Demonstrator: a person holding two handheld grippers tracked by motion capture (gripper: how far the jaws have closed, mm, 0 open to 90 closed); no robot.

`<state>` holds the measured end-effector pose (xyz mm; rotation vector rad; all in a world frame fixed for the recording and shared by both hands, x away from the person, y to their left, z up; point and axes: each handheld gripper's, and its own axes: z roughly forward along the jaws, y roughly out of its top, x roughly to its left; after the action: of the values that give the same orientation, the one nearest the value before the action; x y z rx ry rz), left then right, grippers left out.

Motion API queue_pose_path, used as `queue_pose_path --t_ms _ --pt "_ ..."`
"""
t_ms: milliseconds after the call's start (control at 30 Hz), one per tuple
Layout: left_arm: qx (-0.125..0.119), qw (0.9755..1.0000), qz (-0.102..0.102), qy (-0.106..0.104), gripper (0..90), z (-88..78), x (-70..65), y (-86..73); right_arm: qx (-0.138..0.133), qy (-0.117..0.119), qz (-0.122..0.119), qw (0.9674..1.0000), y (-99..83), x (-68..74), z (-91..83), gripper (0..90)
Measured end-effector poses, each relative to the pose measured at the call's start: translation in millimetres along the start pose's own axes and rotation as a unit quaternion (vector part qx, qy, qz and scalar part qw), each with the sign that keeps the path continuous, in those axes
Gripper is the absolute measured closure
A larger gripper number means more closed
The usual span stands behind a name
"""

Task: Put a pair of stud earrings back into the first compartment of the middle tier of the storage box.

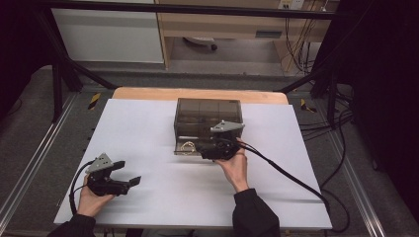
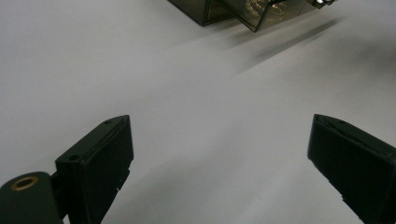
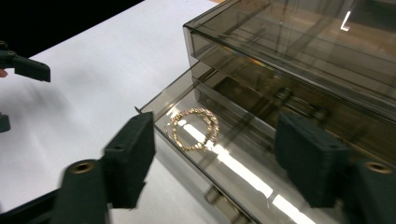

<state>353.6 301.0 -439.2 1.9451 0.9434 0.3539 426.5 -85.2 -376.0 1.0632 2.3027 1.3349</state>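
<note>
1. A white rectangular table (image 1: 163,197) carries a smoked, see-through plastic drawer box (image 1: 208,118) near its far middle.
2. The box's bottom drawer (image 3: 233,158) is pulled out toward the person, and a gold beaded bracelet (image 3: 195,129) lies coiled on the drawer floor, toward the drawer's left end as the high view has it.
3. In the high view the bracelet (image 1: 188,146) shows as a small pale loop just left of the right hand-held gripper.
4. The right hand-held gripper (image 1: 203,149), black with a grey three-cornered plate on top, sits at the front of the open drawer in the person's right hand (image 1: 236,165). Its jaws stand wide apart and hold nothing; in the right gripper view they flank the drawer, with the bracelet between and beyond them.
5. A black cable (image 1: 286,173) trails from that hand-held gripper across the table toward the right edge.
6. The left hand-held gripper (image 1: 127,173) is held in the left hand (image 1: 89,197) near the front left of the table, well apart from the box. Its jaws are spread wide and empty, over bare white table surface.
7. In the left gripper view the corner of the box (image 2: 201,11) and the drawer (image 2: 261,14) show at the top edge, far ahead of the jaws.
</note>
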Motion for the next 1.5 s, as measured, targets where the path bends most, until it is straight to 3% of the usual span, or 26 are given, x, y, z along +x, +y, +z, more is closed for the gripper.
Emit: queue_pose_path --t_ms 100,367,933,1100,1400,1500 --pt "0.001 1.0000 0.000 0.000 7.1 0.5 -0.1 0.0 -0.009 0.012 0.017 0.9998 -5.4 -6.8 -13.7 16.7" --pt "0.002 1.0000 -0.001 0.000 7.0 1.2 -0.3 -0.2 -0.014 0.004 0.035 0.9993 -26.7 -26.5 -42.6 3.8" --pt "0.004 1.0000 0.001 0.000 7.0 1.6 -0.9 -0.1 -0.007 -0.009 0.028 0.9996 -91.9 -59.8 -84.6 0.5" --pt "0.004 1.0000 0.001 0.000 7.1 1.9 -1.0 -0.2 -0.013 -0.003 0.042 0.9990 -107.8 -69.1 -95.3 0.5" --pt "0.007 1.0000 0.005 -0.001 7.1 2.5 -2.3 0.0 -0.024 -0.008 0.047 0.9986 -130.5 -82.3 -111.4 0.4" --pt "0.008 1.0000 0.006 -0.001 7.0 2.6 -2.7 0.0 -0.016 -0.011 0.053 0.9984 -138.0 -85.9 -113.2 0.4"
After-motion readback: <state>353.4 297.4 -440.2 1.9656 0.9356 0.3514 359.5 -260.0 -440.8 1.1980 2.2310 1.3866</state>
